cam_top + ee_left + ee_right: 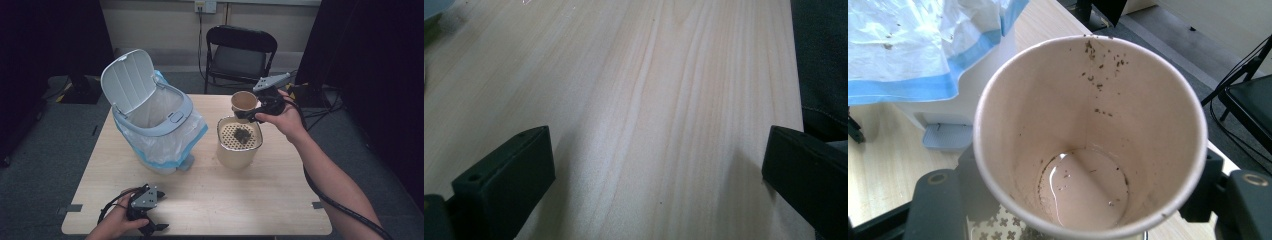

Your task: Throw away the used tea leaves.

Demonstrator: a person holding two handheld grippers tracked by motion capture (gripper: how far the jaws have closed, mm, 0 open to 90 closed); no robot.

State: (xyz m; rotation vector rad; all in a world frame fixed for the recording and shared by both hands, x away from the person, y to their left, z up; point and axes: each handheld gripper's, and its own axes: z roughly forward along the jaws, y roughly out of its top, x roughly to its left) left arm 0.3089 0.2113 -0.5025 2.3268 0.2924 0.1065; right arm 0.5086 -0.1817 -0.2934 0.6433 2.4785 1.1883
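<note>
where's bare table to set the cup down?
The right gripper holds the paper cup above the strainer pot. Bare table: the wide front strip between the left gripper and the right edge, and right of the pot. Crowded: between the lined bin and the pot.

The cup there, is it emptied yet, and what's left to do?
Mostly: dregs sit on the strainer, yet a little liquid pools in the cup. The right gripper holds the cup above the strainer. Left, probably: binning it in the open bin. The left gripper rests open.
</note>
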